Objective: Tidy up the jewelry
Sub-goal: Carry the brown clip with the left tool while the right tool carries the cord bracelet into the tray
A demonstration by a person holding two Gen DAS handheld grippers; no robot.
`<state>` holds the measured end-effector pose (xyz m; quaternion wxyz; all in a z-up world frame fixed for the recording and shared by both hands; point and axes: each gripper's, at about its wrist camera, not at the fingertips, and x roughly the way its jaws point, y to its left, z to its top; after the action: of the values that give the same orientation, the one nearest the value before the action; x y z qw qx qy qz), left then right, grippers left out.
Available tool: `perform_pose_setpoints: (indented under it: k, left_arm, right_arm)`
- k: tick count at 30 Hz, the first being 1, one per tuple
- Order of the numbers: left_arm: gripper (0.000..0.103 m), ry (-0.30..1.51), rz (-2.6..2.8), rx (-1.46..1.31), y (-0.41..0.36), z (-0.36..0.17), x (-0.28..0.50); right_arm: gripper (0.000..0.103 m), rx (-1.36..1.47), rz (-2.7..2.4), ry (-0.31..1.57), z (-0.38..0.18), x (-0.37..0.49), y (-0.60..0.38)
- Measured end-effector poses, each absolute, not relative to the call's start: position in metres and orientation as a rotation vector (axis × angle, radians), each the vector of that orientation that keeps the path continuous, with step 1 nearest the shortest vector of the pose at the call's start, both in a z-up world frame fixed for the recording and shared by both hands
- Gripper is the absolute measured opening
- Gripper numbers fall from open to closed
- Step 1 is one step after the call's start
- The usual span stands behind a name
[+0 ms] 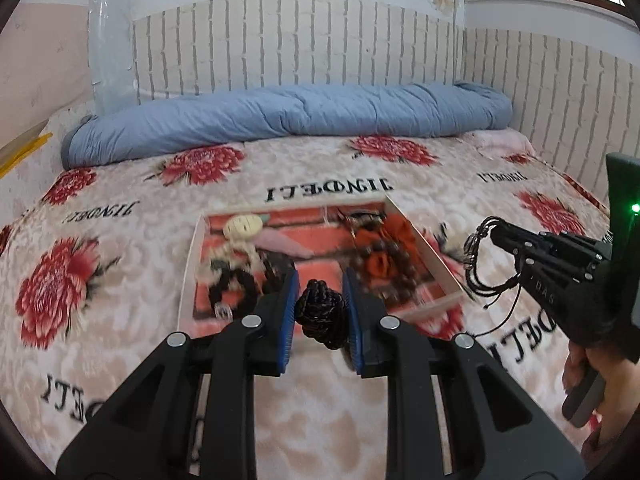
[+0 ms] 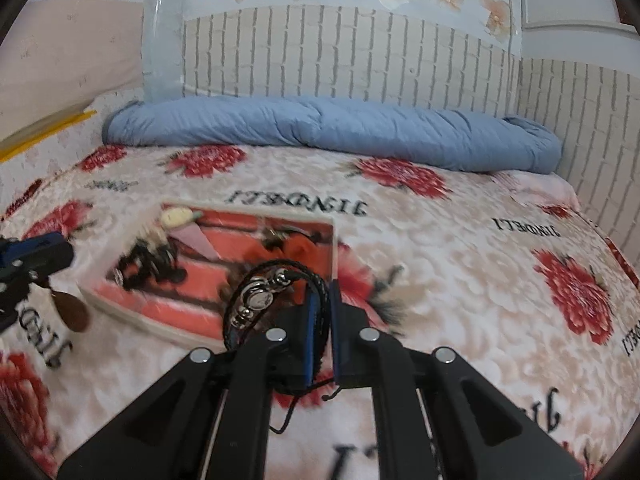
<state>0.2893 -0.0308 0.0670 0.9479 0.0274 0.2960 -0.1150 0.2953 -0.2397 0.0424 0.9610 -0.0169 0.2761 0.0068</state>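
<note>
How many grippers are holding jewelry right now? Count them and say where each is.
2. The left gripper clamps a dark braided piece above the bedspread; the right gripper pinches a black cord bracelet near the tray.

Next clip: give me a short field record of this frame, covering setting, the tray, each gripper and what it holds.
setting: bed with a flowered cover, blue quilt rolled along the wall
tray: shallow white-rimmed tray on the bed, jewelry inside, blurred
left gripper: shut on a dark braided knot
right gripper: shut on a black cord bracelet with silver beads
position: both items are held above the bed, outside the tray
</note>
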Motion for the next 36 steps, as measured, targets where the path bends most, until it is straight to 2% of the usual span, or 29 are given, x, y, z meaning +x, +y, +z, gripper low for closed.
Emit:
perform_pose_setpoints:
  k: [7, 23, 36]
  left_arm:
    - [0.021, 0.564, -0.234, 0.06, -0.027, 0.071, 0.33]
    - [0.021, 0.662, -0.217, 0.03, -0.003, -0.007, 0.396]
    - [0.022, 0.681, -0.135, 0.045, 0.01, -0.031, 0.409]
  right_arm:
    - [0.007, -0.002, 0.028, 0.528, 0.049, 0.329, -0.22]
    - [0.007, -0.044, 0.005, 0.615, -0.021, 0.377, -0.207]
    - [0.007, 0.008, 0.006, 0.722, -0.048, 0.388, -0.211]
